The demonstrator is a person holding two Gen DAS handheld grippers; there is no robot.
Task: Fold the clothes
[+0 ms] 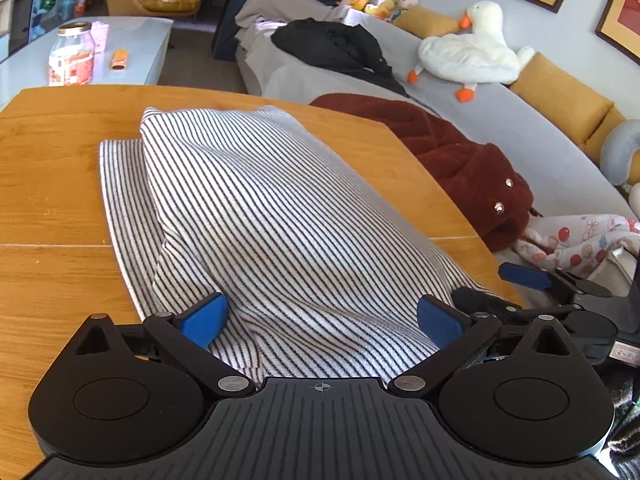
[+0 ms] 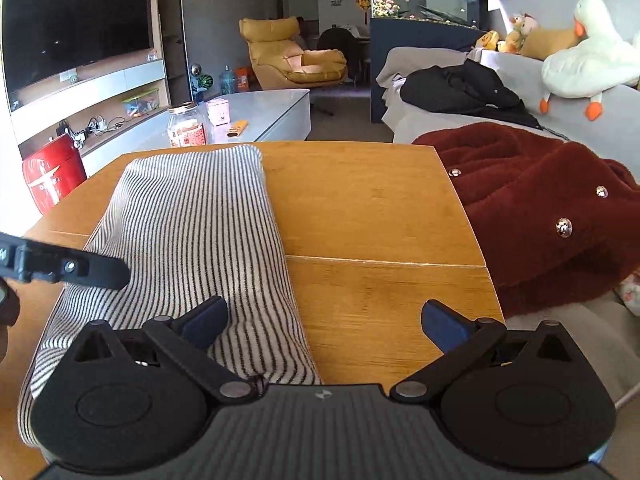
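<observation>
We see a black-and-white striped knit cloth garment (image 1: pixel 256 216), soft and finely ribbed, on an orange-brown wooden table (image 1: pixel 52 184) with a smooth, faintly glossy grain; to the right lies a rust-red fleece coat (image 2: pixel 532 208), fuzzy and matt, with shiny metal snap studs (image 2: pixel 564 227); the left gripper (image 1: pixel 322 318) and right gripper (image 2: pixel 324 322) look like matt black plastic with blue pads and dull metal pivots; far left stands a glossy clear jar (image 1: pixel 72 56) on a smooth pale table (image 1: pixel 136 36).

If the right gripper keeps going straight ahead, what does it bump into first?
Probably nothing soon. The right gripper is open and points along the bare wooden table, with the striped garment just to its left. Beyond the table's far edge the way looks free, though depth is unclear.
</observation>
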